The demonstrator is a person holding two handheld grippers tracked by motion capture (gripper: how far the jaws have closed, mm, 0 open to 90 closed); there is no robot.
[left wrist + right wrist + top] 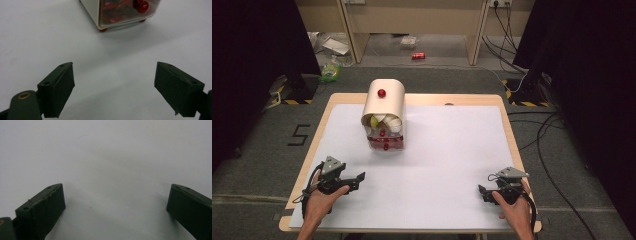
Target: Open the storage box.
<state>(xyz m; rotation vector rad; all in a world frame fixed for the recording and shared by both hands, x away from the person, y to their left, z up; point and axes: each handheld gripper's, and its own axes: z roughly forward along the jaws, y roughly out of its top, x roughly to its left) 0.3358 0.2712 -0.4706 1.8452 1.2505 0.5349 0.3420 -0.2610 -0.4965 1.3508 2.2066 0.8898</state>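
We note even overhead light on the white table [452,150]; dark surrounds. Both gripper views run soft, grainy, with faint shadows beneath the blurred near jaws. No glare.

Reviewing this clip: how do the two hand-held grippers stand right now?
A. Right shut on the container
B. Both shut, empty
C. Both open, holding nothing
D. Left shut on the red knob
C: the left hand-held gripper and the right hand-held gripper each show jaws spread wide over bare white table, apart from the cream container.
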